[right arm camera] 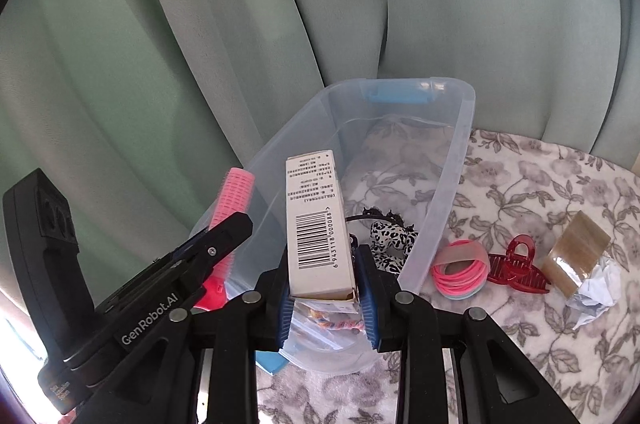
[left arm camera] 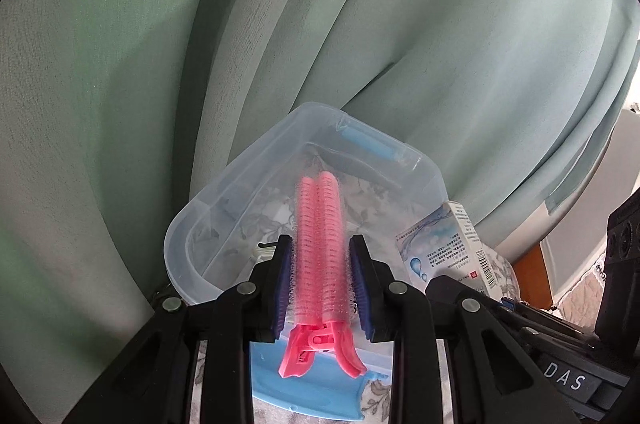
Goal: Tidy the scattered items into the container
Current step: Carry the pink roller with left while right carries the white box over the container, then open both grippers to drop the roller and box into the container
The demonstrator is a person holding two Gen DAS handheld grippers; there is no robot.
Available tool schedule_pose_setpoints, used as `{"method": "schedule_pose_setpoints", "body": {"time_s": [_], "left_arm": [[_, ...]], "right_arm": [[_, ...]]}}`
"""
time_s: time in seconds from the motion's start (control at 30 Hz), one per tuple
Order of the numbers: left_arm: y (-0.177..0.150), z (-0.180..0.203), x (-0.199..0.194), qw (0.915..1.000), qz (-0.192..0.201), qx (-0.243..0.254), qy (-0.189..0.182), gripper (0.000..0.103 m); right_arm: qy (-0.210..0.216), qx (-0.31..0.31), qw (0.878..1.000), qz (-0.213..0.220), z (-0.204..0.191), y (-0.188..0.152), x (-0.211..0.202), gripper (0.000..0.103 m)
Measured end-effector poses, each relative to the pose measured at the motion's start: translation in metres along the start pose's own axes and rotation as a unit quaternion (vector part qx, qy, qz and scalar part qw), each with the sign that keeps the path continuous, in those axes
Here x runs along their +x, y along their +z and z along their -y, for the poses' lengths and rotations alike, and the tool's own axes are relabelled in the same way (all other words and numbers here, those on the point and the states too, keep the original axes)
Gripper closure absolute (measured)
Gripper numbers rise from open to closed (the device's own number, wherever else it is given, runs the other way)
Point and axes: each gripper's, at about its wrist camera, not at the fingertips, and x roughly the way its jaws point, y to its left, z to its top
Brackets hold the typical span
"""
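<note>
Container [right arm camera: 448,160] of clear plastic, with a blue handle at its far end, sits at the centre of both wrist views on a bench covered by a floral cloth [right arm camera: 540,192], and two items hang above its near end. Lowest in the right wrist view, the right gripper [right arm camera: 325,298] has its jaws clamped on a white carton [right arm camera: 316,220] with a barcode, held upright over the near rim. At lower left of that view, the left gripper [left arm camera: 320,264] has its jaws closed tight on a pink hair-roller clip [left arm camera: 318,244], which points out over the open box in the left wrist view. Inside the box, behind the carton, lie a black-and-white patterned hair tie [right arm camera: 390,244] and a small clear bag. Both held items appear about to be dropped in; neither is released yet. At right of the right wrist view, on the cloth just beside the box, a bundle of pink hair bands [right arm camera: 460,270], a red claw clip [right arm camera: 518,264] and a crumpled wrapper [right arm camera: 580,264] still wait. Green curtains [right arm camera: 280,24] fill the background.
</note>
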Motion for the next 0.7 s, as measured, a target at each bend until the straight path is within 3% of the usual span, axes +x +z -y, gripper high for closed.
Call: {"method": "schedule_pose_setpoints", "body": {"time_s": [0.13,0.2,0.33,0.4,0.47,0.7], "left_arm": [[-0.003,-0.002,0.0,1.0,-0.004,-0.004,0.003,0.073],[-0.003,-0.001,0.002,0.9999,-0.007,-0.004,0.007,0.06],[-0.001,-0.001,0.007,0.9999,-0.009,-0.005,0.009,0.055],[-0.001,-0.002,0.004,0.9999,-0.006,-0.005,0.01,0.048],[0.0,-0.002,0.001,0.9999,-0.001,-0.007,0.01,0.046],[0.004,0.005,-0.019,0.9999,0.011,0.0,0.005,0.045]], "right_arm": [[-0.003,0.011,1.0,-0.01,0.006,0.0,0.007,0.07],[-0.008,0.013,1.0,-0.012,0.007,0.001,0.008,0.07],[-0.015,0.015,1.0,-0.016,0.006,0.004,0.012,0.069],[-0.015,0.013,1.0,-0.013,0.005,0.005,0.011,0.063],[-0.016,0.014,1.0,-0.01,0.004,0.007,0.011,0.053],[-0.024,0.023,0.999,0.016,0.005,0.007,-0.01,0.049]]}}
